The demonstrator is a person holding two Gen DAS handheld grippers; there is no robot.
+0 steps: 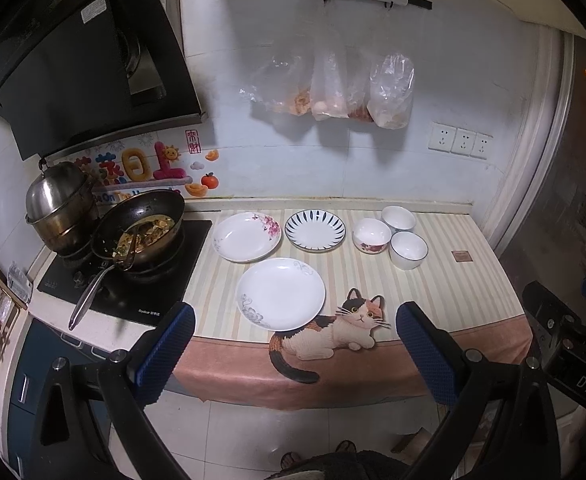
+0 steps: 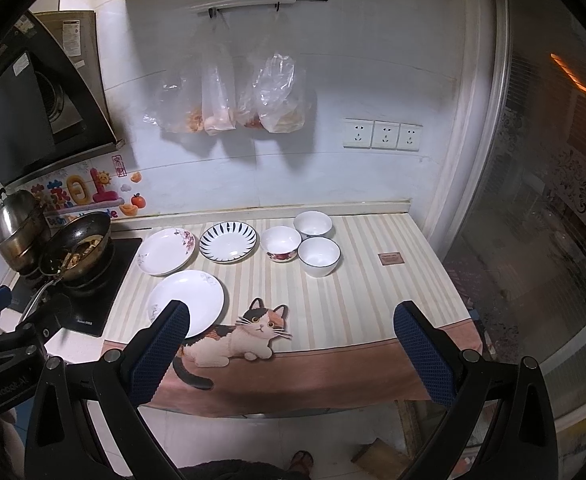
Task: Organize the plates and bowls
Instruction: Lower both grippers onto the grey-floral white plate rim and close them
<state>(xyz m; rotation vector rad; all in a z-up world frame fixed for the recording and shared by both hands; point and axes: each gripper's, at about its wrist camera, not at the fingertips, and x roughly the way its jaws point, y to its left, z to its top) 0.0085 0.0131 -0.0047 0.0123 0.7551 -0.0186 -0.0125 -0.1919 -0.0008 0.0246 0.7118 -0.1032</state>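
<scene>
Judging from the counter, nothing is stacked yet: 3 plates (image 1: pixel 281 294) lie apart at 10 to 12 o'clock and 3 bowls (image 1: pixel 409 250) cluster at 1 o'clock. The left gripper (image 1: pixel 295 354) and right gripper (image 2: pixel 291 354) hang spread wide, empty, at 6 o'clock short of the cloth's edge.

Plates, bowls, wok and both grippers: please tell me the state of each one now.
Left gripper: open, empty.
Right gripper: open, empty.
Three plates: empty, unstacked.
Three bowls: upright, empty, unstacked.
Wok: tilted on stove, holding food.
Steel pot: lidded.
</scene>
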